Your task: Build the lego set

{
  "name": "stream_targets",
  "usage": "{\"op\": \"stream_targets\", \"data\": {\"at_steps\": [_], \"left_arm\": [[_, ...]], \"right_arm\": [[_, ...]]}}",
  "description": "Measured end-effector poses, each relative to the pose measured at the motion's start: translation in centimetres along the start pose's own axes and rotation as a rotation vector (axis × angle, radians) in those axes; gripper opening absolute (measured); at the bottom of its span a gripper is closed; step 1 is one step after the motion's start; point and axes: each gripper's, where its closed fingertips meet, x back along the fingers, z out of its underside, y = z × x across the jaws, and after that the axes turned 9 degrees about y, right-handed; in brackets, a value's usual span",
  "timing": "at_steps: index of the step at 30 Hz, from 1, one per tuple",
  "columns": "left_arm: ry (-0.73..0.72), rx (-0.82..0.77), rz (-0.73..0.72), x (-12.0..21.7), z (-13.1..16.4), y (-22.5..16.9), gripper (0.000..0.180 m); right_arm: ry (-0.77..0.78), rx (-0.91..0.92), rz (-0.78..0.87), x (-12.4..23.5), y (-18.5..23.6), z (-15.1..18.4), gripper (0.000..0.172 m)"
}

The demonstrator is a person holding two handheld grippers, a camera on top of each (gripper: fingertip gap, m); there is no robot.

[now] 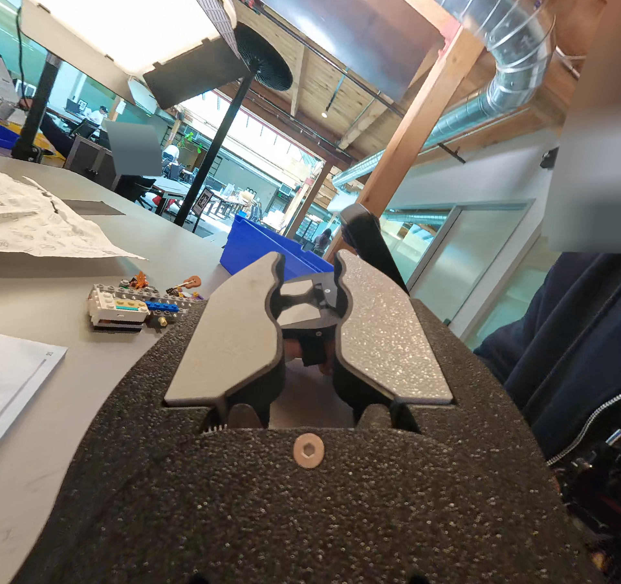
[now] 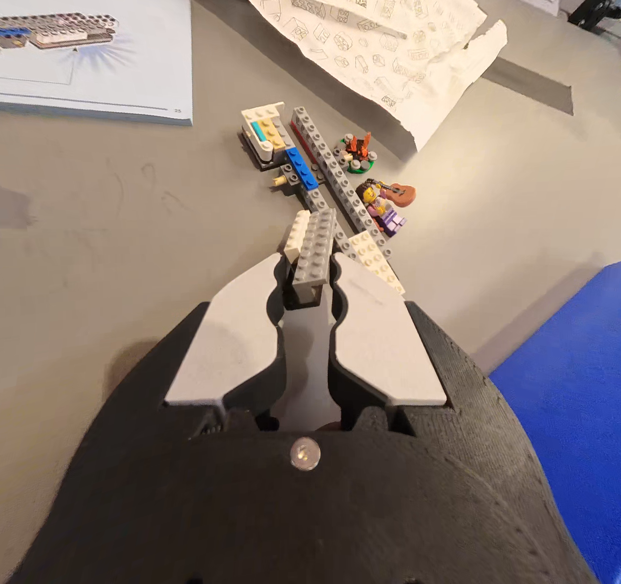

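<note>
A grey studded plate assy (image 2: 314,258) w/ a cream plate (image 2: 296,233) stuck to its side is seen gripped between the fingers (image 2: 248,302) of the right gripper (image 2: 306,274), lifted just above the near end of the long brick build (image 2: 331,178) on the grey surface (image 2: 100,232). A 2nd cream plate (image 2: 374,258) is seen lying beside the build. The left gripper (image 1: 307,265) is held apart from the bricks, fingers parted w/ nothing between; only the right gripper shows beyond. A partly built state is judged. Open room is seen to the left; crowded to the right by a minifigure (image 2: 379,206), campfire piece (image 2: 358,153) and blue bin (image 2: 571,383). Booklet (image 2: 100,64) and paper sheet (image 2: 369,30) lie beyond.
</note>
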Motion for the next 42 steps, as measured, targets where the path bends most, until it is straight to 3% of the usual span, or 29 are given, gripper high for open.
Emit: {"op": "stream_targets", "data": {"at_steps": [9, 15, 20, 23, 27, 32, 37, 42], "left_arm": [[0.016, -0.021, 0.032, -0.1, 0.2, -0.7, 0.024], [0.008, -0.016, 0.059, 0.0, 0.1, -0.9, 0.023], [-0.007, 0.011, 0.077, 0.3, -0.2, -0.8, 0.022], [-0.008, 0.010, 0.080, 0.5, -0.3, -0.9, 0.022], [-0.016, 0.005, 0.074, 0.9, -0.6, -0.8, 0.022], [-0.035, 0.014, 0.078, 1.2, -0.9, -0.8, 0.021], [-0.044, 0.015, 0.078, 1.2, -1.1, -0.8, 0.020], [-0.080, 0.030, 0.066, 1.8, -1.7, -0.5, 0.020]], "right_arm": [[0.057, 0.002, 0.039, -1.0, -0.9, 0.8, 0.024], [0.102, -0.055, 0.058, -1.1, -1.3, 1.0, 0.048], [0.023, -0.130, -0.060, 2.2, -1.6, -3.8, 0.056], [0.063, -0.114, -0.150, 1.8, -1.6, -6.5, 0.053], [0.299, 0.065, -0.246, -2.3, 0.7, -4.5, 0.053], [0.406, 0.171, -0.232, -4.2, 1.1, -2.1, 0.054], [0.444, 0.167, -0.256, -3.4, 2.1, -1.6, 0.052], [0.460, 0.178, -0.420, -0.6, 6.3, -0.5, 0.048]]}}
